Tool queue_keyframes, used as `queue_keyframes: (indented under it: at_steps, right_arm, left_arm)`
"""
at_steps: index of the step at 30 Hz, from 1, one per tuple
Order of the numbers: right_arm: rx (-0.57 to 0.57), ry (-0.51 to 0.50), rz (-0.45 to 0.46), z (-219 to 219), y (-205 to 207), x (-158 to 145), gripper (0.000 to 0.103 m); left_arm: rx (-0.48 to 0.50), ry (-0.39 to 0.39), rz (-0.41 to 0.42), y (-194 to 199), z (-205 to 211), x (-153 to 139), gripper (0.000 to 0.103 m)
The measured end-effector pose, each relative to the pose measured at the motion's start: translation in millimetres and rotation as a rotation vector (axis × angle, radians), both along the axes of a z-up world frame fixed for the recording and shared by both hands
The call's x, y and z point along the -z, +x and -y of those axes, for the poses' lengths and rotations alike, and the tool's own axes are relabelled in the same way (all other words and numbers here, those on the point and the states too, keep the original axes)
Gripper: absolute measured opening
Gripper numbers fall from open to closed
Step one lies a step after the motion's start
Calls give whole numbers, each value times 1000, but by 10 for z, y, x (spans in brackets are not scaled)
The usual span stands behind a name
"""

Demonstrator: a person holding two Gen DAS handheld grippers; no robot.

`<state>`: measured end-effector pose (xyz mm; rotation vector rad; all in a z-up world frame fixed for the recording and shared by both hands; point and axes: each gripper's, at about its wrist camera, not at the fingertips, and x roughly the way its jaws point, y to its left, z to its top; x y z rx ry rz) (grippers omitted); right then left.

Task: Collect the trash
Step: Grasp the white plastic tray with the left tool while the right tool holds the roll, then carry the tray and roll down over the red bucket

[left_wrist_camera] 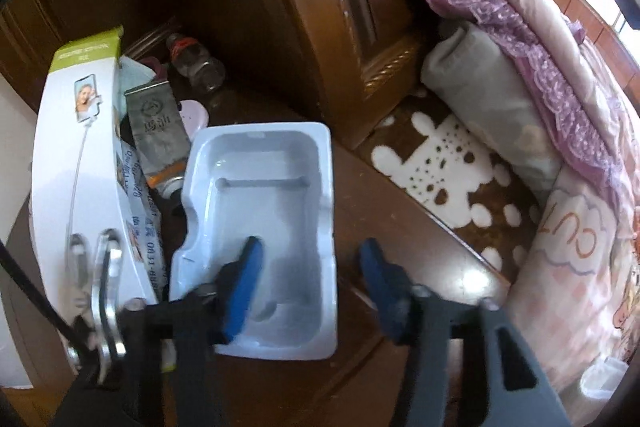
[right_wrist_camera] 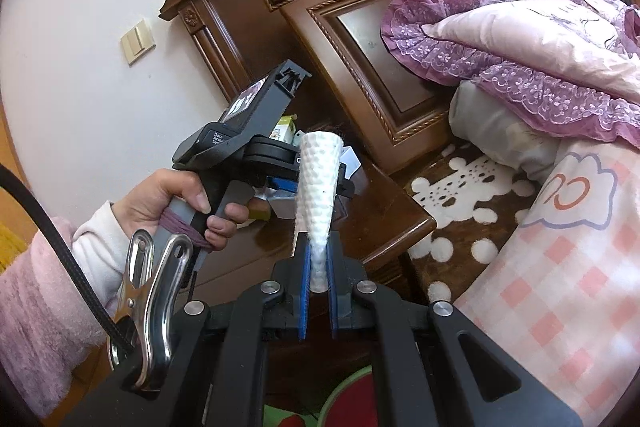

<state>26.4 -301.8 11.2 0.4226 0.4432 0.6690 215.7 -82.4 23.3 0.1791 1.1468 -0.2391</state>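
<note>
A white plastic tray (left_wrist_camera: 260,211) is seen lying on the dark wooden nightstand (left_wrist_camera: 400,227) beside the bed, with its open side up and its rim notched on both long sides. The left gripper (left_wrist_camera: 310,259) is pointed steeply down at it: one blue finger (left_wrist_camera: 244,279) is placed inside the tray and the other stands outside its right rim, so that the tray's right wall lies between the jaws. A clear gap is visible between the outer finger and the rim, so the jaws are spread and no grip on the tray is shown. To the left of the tray, a tall white box (left_wrist_camera: 84,163) with a green end is propped up, and a grey tube (left_wrist_camera: 158,135), a pink lid (left_wrist_camera: 194,117) and a small clear bottle (left_wrist_camera: 194,63) are crowded behind it toward the headboard (left_wrist_camera: 320,27). In the right wrist view, the right gripper (right_wrist_camera: 319,267) is closed tightly on the narrow end of a white dimpled paper cone (right_wrist_camera: 318,187), which is held upright above the nightstand. The left gripper's handle is grasped by a hand (right_wrist_camera: 176,203) in a pink sleeve. A brown blanket (left_wrist_camera: 440,167) with white spots and a purple lace pillow (right_wrist_camera: 500,43) are spread on the bed.
</note>
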Motion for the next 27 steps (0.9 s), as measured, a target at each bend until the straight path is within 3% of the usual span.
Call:
queue_keyframes:
  at_steps: [3,6,15,27]
  right_arm:
    - [-3,5,2,0,-19,-10,8]
    - [-4,3,7,-15,-45,-21,8]
    - [-11,6,30,-6,-127,-68,8]
    - [8,-27,56,-15,-373,-155,8]
  left_arm:
    - [19,-4,4,-33,-8,-4,20]
    - [50,19,16,-89,4,-1,11]
    - [80,4,76,-375,0,-155,9]
    - [111,-148,160,-1115,-178,-655,9]
